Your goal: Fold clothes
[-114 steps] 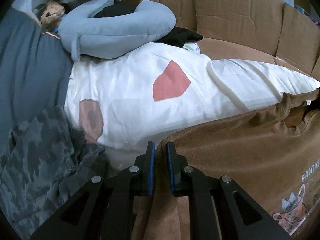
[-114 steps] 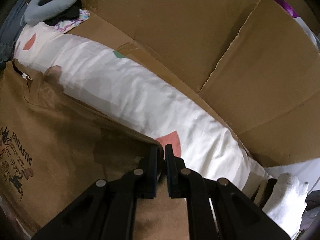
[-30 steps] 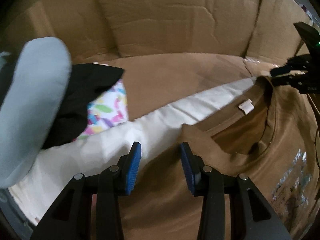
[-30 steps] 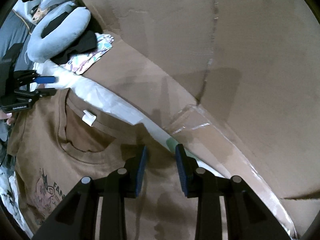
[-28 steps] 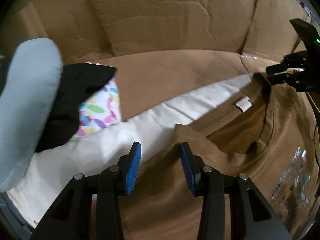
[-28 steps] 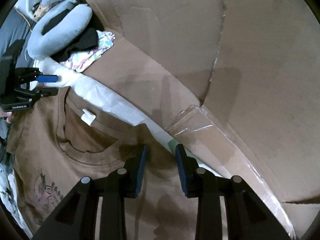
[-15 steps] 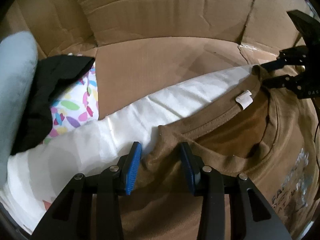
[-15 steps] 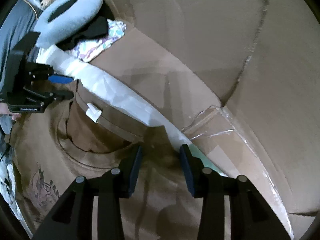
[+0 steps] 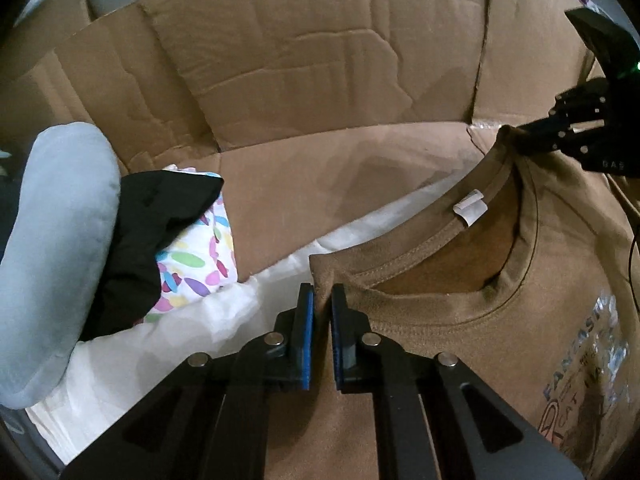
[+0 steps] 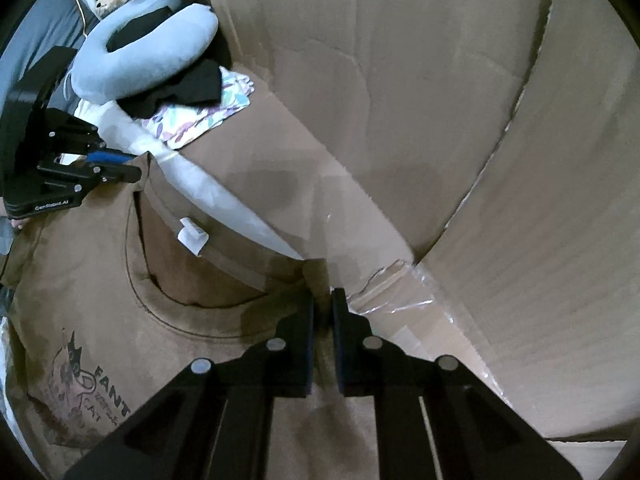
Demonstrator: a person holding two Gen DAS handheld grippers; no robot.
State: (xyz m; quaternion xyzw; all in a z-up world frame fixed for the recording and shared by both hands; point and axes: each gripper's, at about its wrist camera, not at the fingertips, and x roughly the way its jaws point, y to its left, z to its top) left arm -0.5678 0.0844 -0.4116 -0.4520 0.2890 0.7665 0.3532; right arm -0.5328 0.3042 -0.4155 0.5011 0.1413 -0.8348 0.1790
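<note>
matt brown cloth t-shirt [image 9: 460, 360], creased cardboard [image 9: 300, 60]

- The left gripper [image 9: 321, 300] points steeply down, jaws pinched on the brown shirt [image 9: 460, 360].
- The right gripper [image 10: 322, 304] points steeply down, jaws pinched on the same shirt.

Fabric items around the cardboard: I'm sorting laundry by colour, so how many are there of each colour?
Brown: 1, the T-shirt
White: 1, the pillow
Light blue: 1, the neck pillow
Black: 1, the garment
Multicolour print: 1, the cloth
Total: 5
</note>
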